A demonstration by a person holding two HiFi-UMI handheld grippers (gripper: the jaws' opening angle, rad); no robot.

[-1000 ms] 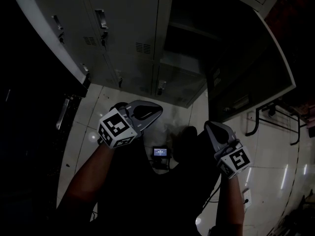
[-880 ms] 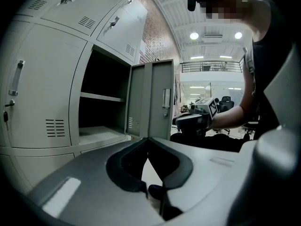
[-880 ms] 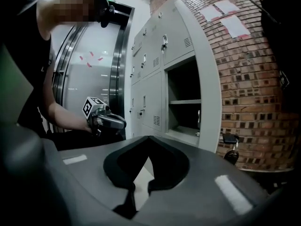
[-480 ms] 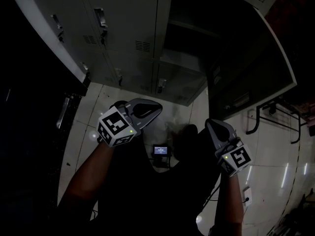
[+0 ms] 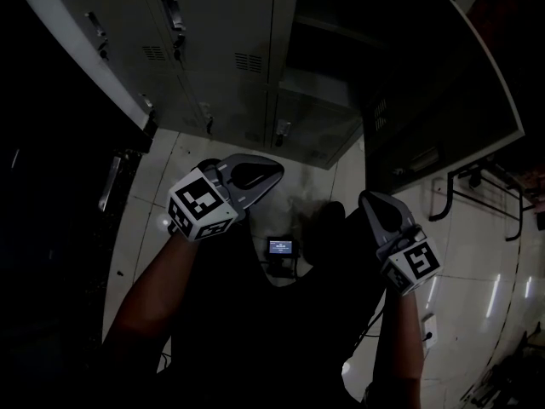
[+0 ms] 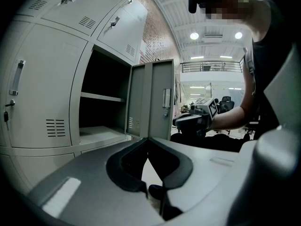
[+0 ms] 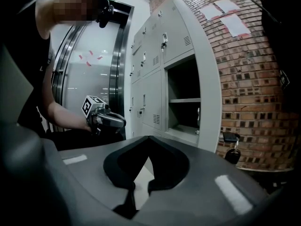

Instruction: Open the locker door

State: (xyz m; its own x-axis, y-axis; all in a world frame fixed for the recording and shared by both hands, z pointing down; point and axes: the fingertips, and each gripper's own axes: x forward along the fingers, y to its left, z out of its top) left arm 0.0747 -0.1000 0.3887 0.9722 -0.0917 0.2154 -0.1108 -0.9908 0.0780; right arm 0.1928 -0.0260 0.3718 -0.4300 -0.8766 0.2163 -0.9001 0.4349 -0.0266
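Note:
The grey locker bank [image 5: 204,49] stands ahead. One locker door [image 5: 443,100] hangs wide open to the right, and its dark compartment [image 5: 332,41] with a shelf is exposed. In the left gripper view the open door [image 6: 153,100] stands edge-on beside the compartment [image 6: 101,107]. My left gripper [image 5: 271,170] is shut and empty, held low in front of the lockers. My right gripper [image 5: 364,196] is also shut and empty, below the open door and not touching it. Each gripper view shows the other: the right gripper [image 6: 188,119], the left gripper [image 7: 117,120].
A small device with a lit screen [image 5: 279,246] lies on the tiled floor between the grippers. A black tube frame [image 5: 473,186] stands at the right. A brick wall [image 7: 254,79] adjoins the lockers, and keys [image 7: 230,152] hang by the door.
The lockers have slid slightly upward in the head view. Both grippers stay shut and have barely shifted.

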